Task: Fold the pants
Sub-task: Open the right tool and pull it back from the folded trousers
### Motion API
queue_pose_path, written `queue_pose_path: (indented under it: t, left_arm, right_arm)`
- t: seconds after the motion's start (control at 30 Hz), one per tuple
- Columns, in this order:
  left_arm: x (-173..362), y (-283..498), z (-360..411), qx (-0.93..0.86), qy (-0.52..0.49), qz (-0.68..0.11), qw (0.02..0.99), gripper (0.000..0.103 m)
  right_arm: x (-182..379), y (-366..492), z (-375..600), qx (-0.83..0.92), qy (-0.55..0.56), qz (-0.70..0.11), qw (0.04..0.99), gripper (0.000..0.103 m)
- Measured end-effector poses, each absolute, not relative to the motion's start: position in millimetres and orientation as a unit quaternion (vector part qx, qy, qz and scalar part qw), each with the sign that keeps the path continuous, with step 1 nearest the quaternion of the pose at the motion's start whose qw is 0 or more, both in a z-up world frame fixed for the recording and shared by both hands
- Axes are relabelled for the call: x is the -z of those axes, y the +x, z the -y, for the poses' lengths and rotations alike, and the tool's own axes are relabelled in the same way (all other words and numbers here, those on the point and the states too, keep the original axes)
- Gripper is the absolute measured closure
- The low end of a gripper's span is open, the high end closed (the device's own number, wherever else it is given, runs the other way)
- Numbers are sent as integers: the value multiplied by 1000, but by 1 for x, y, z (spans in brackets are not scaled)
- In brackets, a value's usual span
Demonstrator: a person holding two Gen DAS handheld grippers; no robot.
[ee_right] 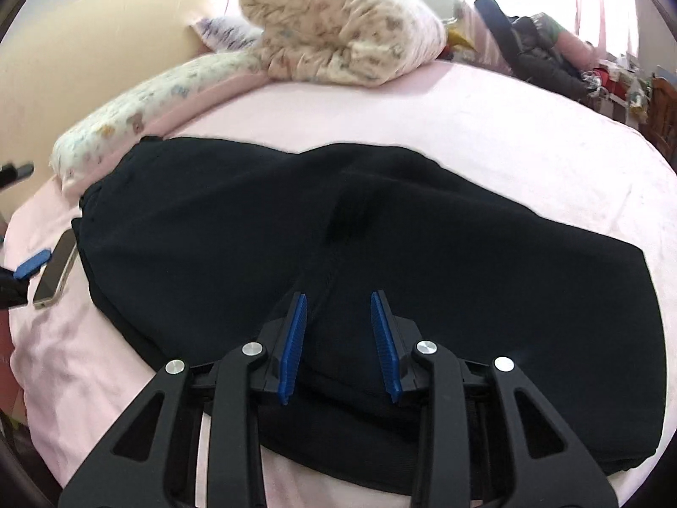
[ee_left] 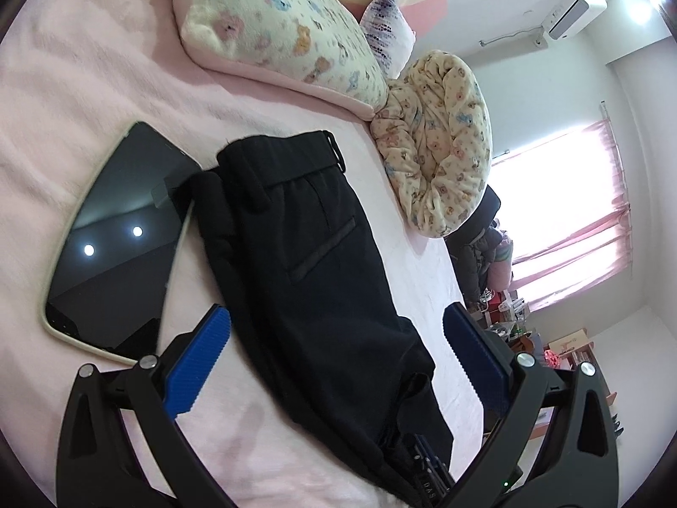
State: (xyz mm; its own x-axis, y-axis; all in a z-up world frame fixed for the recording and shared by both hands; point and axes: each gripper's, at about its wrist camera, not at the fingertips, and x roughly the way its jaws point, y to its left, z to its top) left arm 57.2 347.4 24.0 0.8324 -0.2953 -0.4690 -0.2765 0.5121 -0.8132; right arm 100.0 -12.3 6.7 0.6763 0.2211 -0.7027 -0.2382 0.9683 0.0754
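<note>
- The pants lie on the bed, long axis crosswise to the right claw.
- Right claw: partly open, empty, directly above the pants.
- Left claw: wide, empty, at the pants' waistband end.

The pants are plain black on a pale pink sheet. The phone has a black screen in a cream case. Near the sheet's far edge, the pillow and rolled blanket are cream with small pastel bear prints. Both grippers are black with blue pads. The curtain is pink.
</note>
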Motion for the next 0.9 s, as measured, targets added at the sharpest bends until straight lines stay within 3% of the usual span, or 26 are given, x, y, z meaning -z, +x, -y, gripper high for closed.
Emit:
queue_pose_path:
  t: [0.07, 0.23, 0.4, 0.43, 0.47, 0.5, 0.67, 0.9]
  left_arm:
    - [-24, 57, -349, 4, -484, -298, 823, 2]
    - [-15, 64, -346, 24, -484, -315, 816, 2]
    - [-4, 77, -335, 30, -489, -342, 802, 2]
    - [-3, 78, -333, 29, -484, -346, 803, 2]
    - [-3, 81, -329, 27, -476, -352, 805, 2]
    - [-2, 83, -326, 25, -471, -356, 807, 2]
    - [4, 92, -315, 5, -445, -375, 813, 2]
    - [4, 105, -300, -22, -399, -377, 836, 2]
  right_arm:
    - [8, 106, 4, -124, -48, -415, 900, 68]
    - [-6, 90, 30, -143, 23, -390, 909, 68]
    - [-11, 57, 43, -157, 2, -374, 914, 69]
    - [-13, 48, 47, -162, -4, -370, 915, 59]
    - [-14, 39, 51, -161, -7, -364, 917, 32]
    - [-15, 30, 56, -159, -5, -355, 921, 22]
    - [-17, 3, 79, -145, -6, -336, 930, 22]
    - [-6, -8, 111, -117, 26, -339, 933, 8]
